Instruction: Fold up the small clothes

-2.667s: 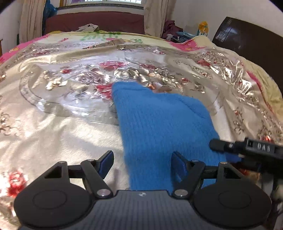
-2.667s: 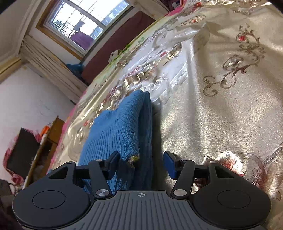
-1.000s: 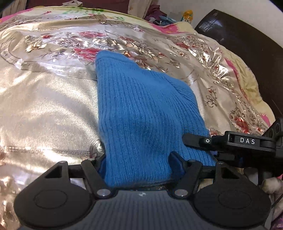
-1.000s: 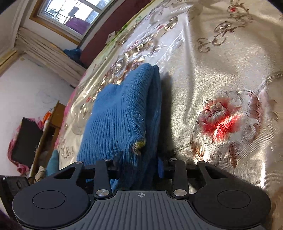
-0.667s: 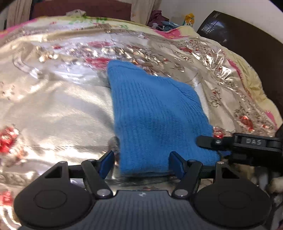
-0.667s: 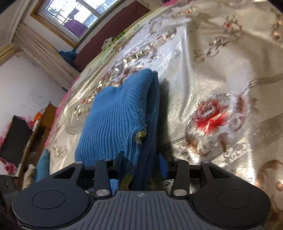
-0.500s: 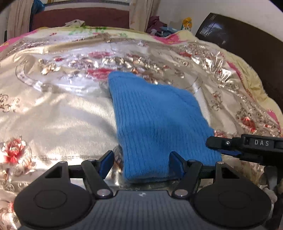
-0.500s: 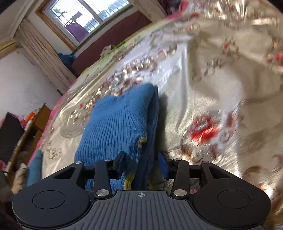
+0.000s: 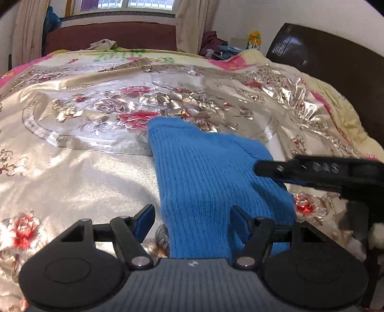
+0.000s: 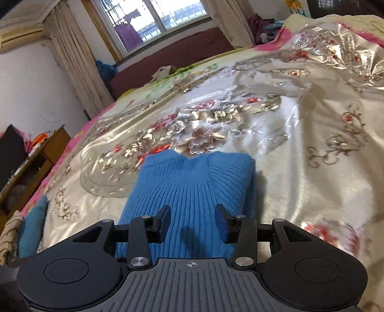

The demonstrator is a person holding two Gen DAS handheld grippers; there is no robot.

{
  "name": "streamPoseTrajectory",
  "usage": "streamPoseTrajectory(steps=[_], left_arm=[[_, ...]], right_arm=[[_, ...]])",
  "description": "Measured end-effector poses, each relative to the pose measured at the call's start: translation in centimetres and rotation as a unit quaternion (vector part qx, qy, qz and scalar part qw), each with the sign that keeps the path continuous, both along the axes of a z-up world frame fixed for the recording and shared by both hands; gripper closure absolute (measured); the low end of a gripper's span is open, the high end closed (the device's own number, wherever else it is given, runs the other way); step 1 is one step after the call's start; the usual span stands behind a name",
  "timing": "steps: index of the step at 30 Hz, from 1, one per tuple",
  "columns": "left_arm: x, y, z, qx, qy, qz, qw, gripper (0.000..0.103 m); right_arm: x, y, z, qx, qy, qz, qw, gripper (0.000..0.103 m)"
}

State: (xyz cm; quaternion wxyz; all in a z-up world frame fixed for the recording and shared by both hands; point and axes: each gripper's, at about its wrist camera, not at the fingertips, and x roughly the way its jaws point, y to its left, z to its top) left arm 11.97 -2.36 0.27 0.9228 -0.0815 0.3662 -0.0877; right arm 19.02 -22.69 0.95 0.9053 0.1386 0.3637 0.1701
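The blue knitted sweater [image 10: 192, 187] lies folded into a compact block on the bed [image 10: 312, 148], on its gold floral satin cover, its ribbed neck turned toward the far side where the window [image 10: 153, 14] stands. The right tongs [image 10: 192, 220] hang above the sweater's near part with their jaws apart – the knit shows between them, but neither pad presses on it. The jaws have just been opening. The left tongs [image 9: 190, 219] stand wide at the near left corner of the sweater, one pad over the bare cover, the other over the knit – gripping nothing. A dark headboard [image 9: 331, 62] closes the bed's right edge.
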Motion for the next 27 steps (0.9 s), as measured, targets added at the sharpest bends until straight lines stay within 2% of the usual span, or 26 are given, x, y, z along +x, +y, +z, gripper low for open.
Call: streamPoseTrajectory(steps=[4, 7, 12, 15, 19, 22, 27], left_arm=[[0.8, -0.1, -1.5, 0.000, 0.030, 0.003, 0.9995, 0.031], [0.7, 0.2, -2.4, -0.010, 0.046, 0.006, 0.9989, 0.031], [-0.3, 0.2, -1.9, -0.003, 0.031, 0.011, 0.9994, 0.031], [-1.0, 0.1, -1.3, 0.007, 0.017, 0.012, 0.9998, 0.031], [-1.1, 0.4, -1.7, 0.007, 0.031, 0.015, 0.9994, 0.030], [-1.7, 0.7, -1.8, 0.003, 0.033, 0.018, 0.9993, 0.030], [-2.8, 0.9, -1.8, 0.004, 0.032, 0.026, 0.9991, 0.028]], right_arm=[[1.4, -0.5, -1.8, -0.008, 0.032, -0.022, 0.999, 0.065], [1.0, -1.2, -1.5, 0.003, 0.036, -0.028, 0.999, 0.065], [-1.6, -1.8, 0.0, 0.004, 0.021, -0.027, 0.999, 0.064], [-3.3, -2.1, 0.0, 0.003, 0.020, -0.026, 0.999, 0.063], [-4.0, -2.1, -1.6, -0.039, 0.048, -0.039, 0.997, 0.059], [-4.7, -3.1, -1.9, -0.010, 0.058, -0.052, 0.997, 0.059], [-6.2, -2.6, -0.8, -0.019, 0.037, -0.044, 0.998, 0.059]])
